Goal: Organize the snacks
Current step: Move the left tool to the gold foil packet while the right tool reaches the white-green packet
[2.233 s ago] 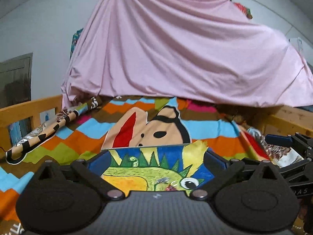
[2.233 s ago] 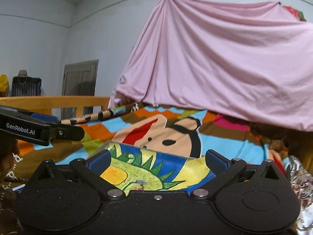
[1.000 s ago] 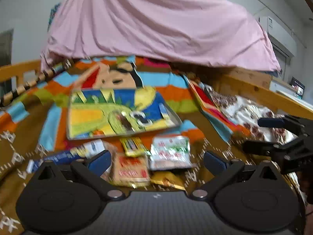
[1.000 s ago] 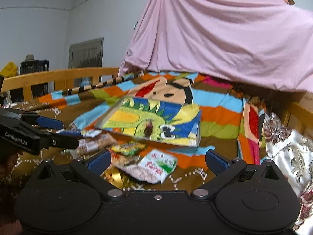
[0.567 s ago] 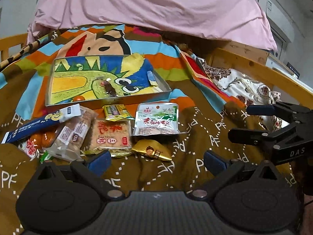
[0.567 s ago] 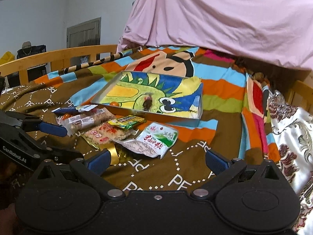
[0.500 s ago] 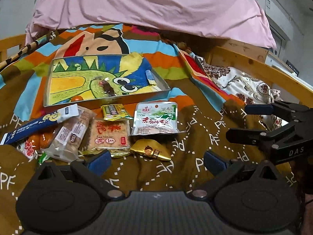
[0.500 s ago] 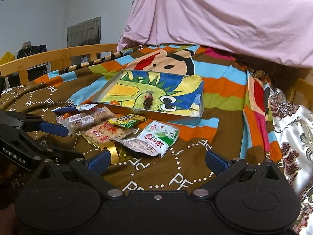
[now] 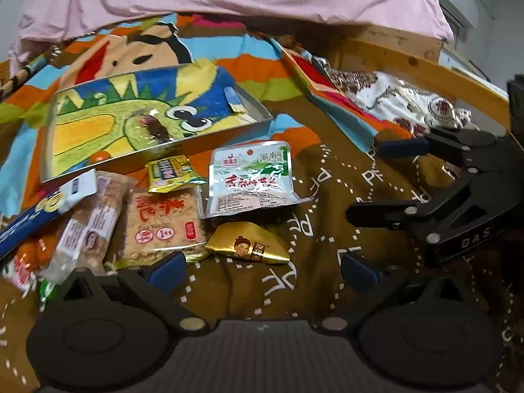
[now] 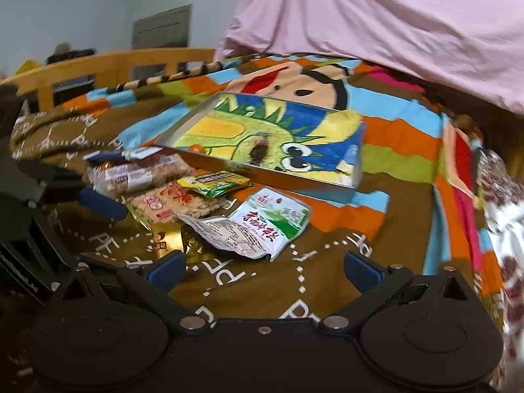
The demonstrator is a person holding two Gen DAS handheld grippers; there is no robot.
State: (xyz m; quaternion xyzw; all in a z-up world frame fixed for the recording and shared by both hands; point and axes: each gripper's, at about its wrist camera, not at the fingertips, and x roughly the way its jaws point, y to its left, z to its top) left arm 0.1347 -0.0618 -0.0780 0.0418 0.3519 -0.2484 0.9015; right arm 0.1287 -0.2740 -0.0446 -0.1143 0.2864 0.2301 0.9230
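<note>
Both views have dipped toward seven snack packets (image 9: 250,177) beside one tray (image 9: 154,121); two hand-held grippers (image 9: 262,267) gape empty.

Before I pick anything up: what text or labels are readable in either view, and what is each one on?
"DAS" – on the black right gripper, seen from the left wrist camera.
"PF" – repeated white letters on the brown blanket.
Red Chinese characters on the white-and-green snack pouch – too blurred to quote.
Red characters on the clear rice-cracker pack – unreadable.
Print on the yellow packet and gold wrapper – too small.
</note>
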